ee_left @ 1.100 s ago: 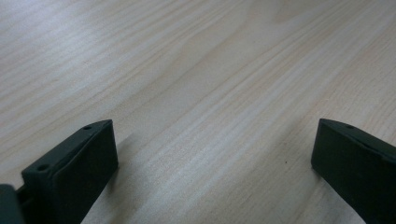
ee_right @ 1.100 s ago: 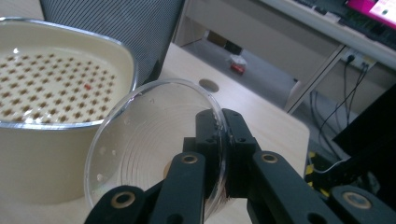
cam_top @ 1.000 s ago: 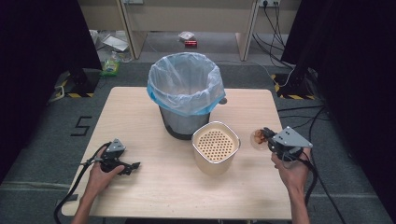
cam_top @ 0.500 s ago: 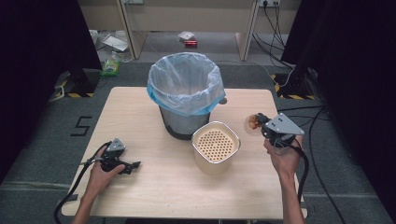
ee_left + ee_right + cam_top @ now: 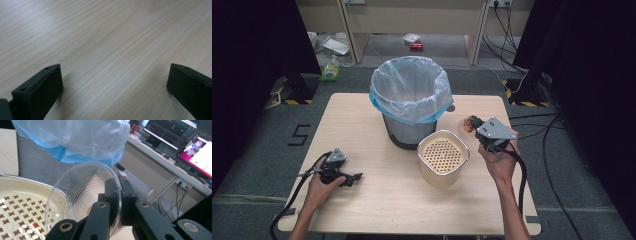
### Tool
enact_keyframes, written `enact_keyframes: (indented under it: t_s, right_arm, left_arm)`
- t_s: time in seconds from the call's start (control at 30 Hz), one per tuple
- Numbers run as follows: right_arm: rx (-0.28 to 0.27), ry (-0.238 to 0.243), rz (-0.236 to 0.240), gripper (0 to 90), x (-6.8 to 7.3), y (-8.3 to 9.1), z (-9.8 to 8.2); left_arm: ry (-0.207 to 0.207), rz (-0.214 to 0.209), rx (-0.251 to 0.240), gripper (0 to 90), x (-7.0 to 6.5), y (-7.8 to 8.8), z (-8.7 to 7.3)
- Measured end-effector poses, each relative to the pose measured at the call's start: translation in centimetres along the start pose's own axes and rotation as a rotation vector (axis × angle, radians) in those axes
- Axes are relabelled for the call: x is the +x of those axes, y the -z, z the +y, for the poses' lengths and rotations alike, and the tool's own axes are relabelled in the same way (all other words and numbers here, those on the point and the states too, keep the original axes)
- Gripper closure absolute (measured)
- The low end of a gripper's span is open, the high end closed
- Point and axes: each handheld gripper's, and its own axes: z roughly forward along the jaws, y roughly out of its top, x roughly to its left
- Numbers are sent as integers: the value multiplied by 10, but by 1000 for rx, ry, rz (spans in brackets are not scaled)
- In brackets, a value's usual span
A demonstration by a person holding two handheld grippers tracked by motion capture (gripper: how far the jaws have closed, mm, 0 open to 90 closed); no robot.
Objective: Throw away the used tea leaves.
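Two tongs: left (image 5: 115,82) gapes wide on bare table (image 5: 377,200); right (image 5: 117,195) pinches clear cup (image 5: 85,195) rim beside bin (image 5: 409,100).

Matt pale wood table (image 5: 105,37), clear glossy plastic cup (image 5: 85,192), mesh-metal bin (image 5: 37,162).

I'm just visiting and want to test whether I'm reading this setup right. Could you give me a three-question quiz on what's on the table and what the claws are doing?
1. True or false: the right claw is pinching the rim of a clear plastic cup.
2. Multiple choice: the left claw is A) gripping the cream strainer tub; B) open, low over bare table; C) inside the lined bin.
3. Fill in: the bin's bag is light ____.

Key: 1 true; 2 B; 3 blue.
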Motion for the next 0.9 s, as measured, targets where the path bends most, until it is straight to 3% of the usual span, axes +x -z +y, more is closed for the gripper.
enact_keyframes:
  t_s: [0.2,0.33,0.63,0.8,0.9]
  right_arm:
    - [-54,107,-21,869,11,-3,9]
    - [-85,189,-6,869,21,-4,12]
    - [-117,546,-119,871,47,-1,12]
    - [-145,706,-177,873,63,-1,7]
    - [-178,756,-205,875,67,1,7]
  left_arm:
    - [0,0,0,0,0,0,0]
    - [-1,0,1,0,0,0,0]
    - [-1,0,1,0,0,0,0]
    - [-1,0,1,0,0,0,0]
    - [-1,0,1,0,0,0,0]
